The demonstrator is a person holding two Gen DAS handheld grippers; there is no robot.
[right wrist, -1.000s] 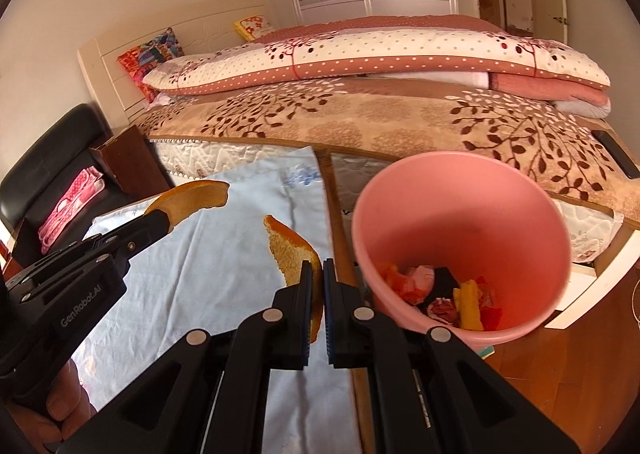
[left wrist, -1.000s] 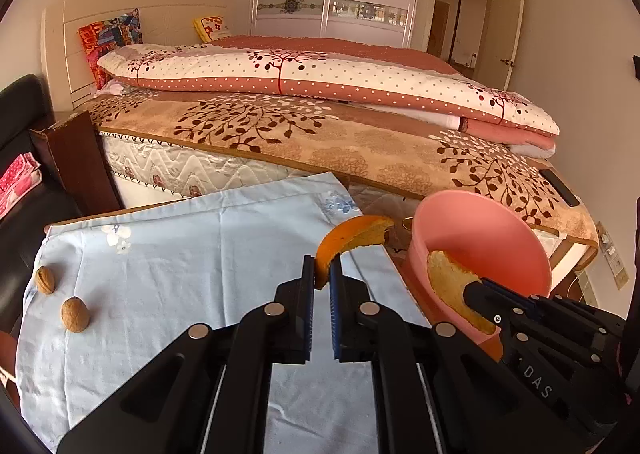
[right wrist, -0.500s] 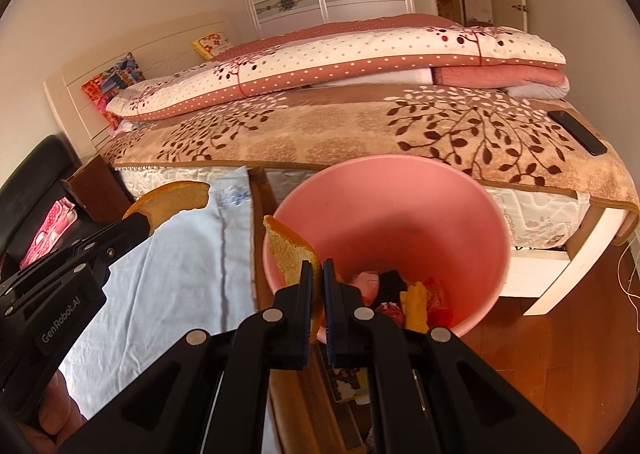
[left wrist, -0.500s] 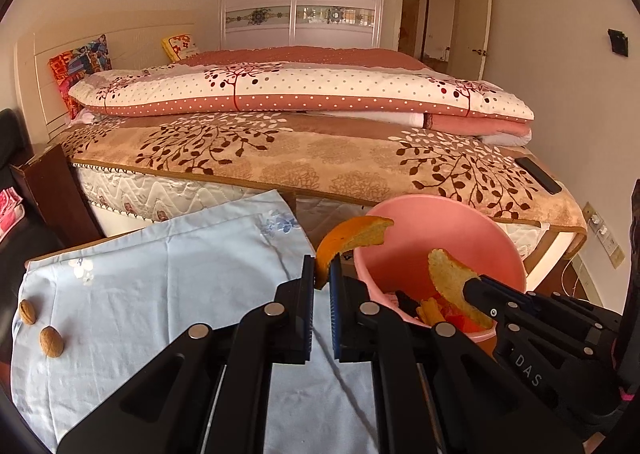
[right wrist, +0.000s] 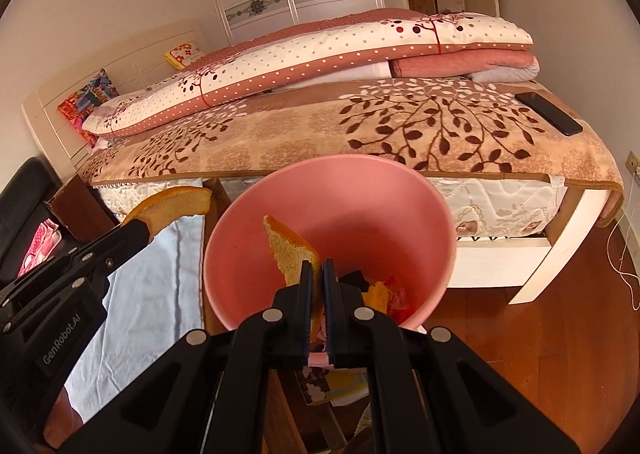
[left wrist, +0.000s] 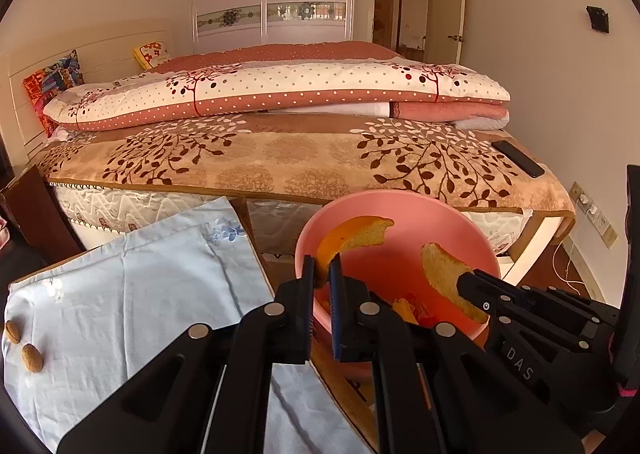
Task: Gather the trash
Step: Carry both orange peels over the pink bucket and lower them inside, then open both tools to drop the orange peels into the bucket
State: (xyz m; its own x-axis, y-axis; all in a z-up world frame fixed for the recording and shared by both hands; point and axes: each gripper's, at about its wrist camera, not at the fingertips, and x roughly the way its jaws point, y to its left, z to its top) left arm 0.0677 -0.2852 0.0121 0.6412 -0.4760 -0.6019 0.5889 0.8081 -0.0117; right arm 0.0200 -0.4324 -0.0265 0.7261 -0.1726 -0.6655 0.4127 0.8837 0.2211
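Two orange peel pieces are now hanging over the pink bin (right wrist: pixel 420 214), having travelled there from above the blue cloth (left wrist: pixel 140 294); the left gripper (left wrist: pixel 322 274) and right gripper (right wrist: pixel 315 274) are each clamping one peel, ready for dropping

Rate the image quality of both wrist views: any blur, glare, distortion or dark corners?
Left wrist view: sharp, strong fisheye bending of the bed, black vignette in the corners, warm daylight, mild sheen on the pink bin. Right wrist view: equally sharp, same curved edges and dark corners, tilted horizon; orange peel crisp, no blown highlights.
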